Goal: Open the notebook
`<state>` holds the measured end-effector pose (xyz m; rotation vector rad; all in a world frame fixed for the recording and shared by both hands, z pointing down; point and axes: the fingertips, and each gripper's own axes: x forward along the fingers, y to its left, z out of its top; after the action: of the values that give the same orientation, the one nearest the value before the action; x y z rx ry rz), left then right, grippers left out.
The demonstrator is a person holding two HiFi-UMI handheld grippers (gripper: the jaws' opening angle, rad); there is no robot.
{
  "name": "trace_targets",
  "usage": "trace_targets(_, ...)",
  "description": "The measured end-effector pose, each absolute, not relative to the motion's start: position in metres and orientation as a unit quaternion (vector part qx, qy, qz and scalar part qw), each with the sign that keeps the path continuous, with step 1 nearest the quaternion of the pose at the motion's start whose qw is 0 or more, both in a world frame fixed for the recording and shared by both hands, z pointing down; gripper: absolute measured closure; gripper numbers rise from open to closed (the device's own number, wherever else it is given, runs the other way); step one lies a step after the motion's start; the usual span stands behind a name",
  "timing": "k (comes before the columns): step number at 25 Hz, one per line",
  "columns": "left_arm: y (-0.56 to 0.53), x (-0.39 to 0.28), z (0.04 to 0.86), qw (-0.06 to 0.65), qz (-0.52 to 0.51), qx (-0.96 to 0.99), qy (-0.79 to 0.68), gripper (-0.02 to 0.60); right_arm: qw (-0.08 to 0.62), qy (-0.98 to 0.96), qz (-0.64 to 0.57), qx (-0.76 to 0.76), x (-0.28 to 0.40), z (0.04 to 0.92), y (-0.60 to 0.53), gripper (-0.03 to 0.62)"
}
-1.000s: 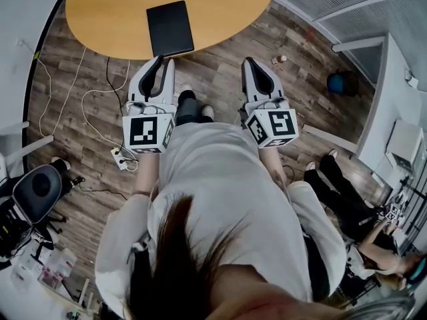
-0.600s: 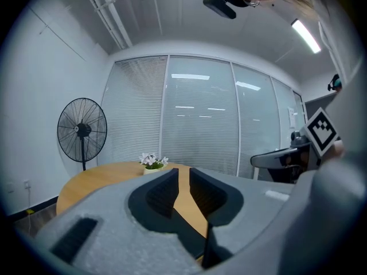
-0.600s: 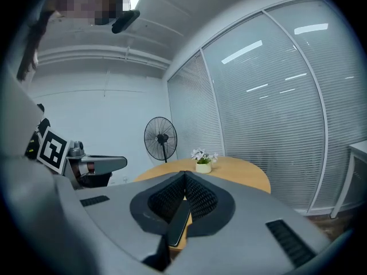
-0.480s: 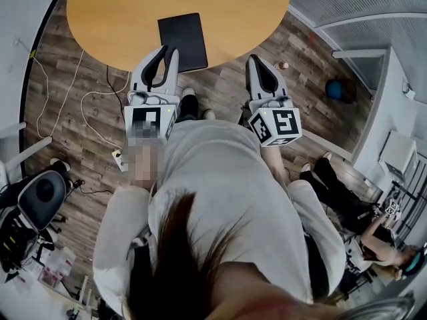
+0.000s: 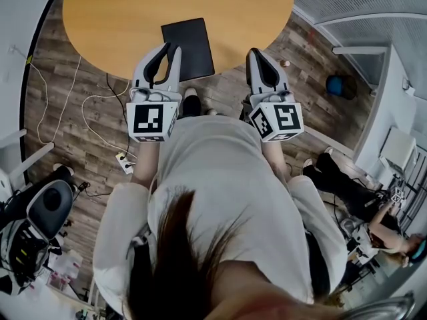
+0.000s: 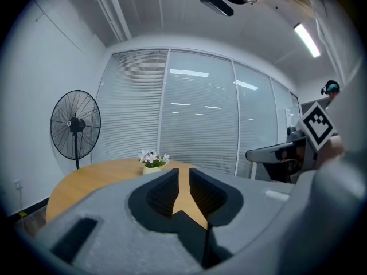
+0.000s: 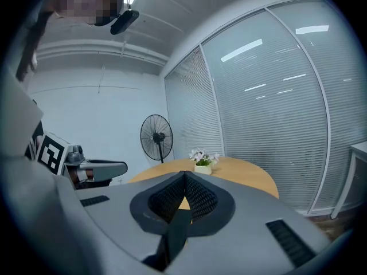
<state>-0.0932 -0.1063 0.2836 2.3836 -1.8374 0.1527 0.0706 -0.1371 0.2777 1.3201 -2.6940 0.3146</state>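
Office: glass partitions [image 6: 200, 113], meeting table [image 5: 133, 12].

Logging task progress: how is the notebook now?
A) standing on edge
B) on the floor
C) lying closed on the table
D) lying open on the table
C: the black notebook lies flat, cover shut, near the edge of the wooden table.

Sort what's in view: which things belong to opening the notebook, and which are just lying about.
For the job:
- notebook, black, closed
- table, round, wooden, with the notebook on it
- left gripper, jaws slightly apart, empty
- right gripper, tips together, empty

Lying about:
- potted flowers at the table's far side
- standing fan
- power strip on the floor
- office chair
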Motion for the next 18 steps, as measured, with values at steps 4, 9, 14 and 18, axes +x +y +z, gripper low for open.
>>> trace_targets(4, -0.109, -0.098, 0.287, 0.061, 0.057, 0.796, -0.6, 0.509, 0.062, -0.887, 0.103, 0.446, 0.066, 0.275, -0.141, 0.592)
trace_targets(9, -0.11, -0.105, 0.288, 0.063, 0.052, 0.793, -0.603, 0.509, 0.067, -0.888, 0.1, 0.443, 0.062, 0.275, -0.143, 0.592)
trace_targets(14, -0.106, -0.104, 0.285, 0.067, 0.048, 0.789, -0.609, 0.509, 0.064, -0.893, 0.1, 0.434, 0.059, 0.274, -0.142, 0.592)
trace_targets(18, -0.107, -0.104, 0.283, 0.065, 0.048, 0.782, -0.617, 0.509, 0.061, -0.897, 0.105, 0.425, 0.059, 0.277, -0.146, 0.591)
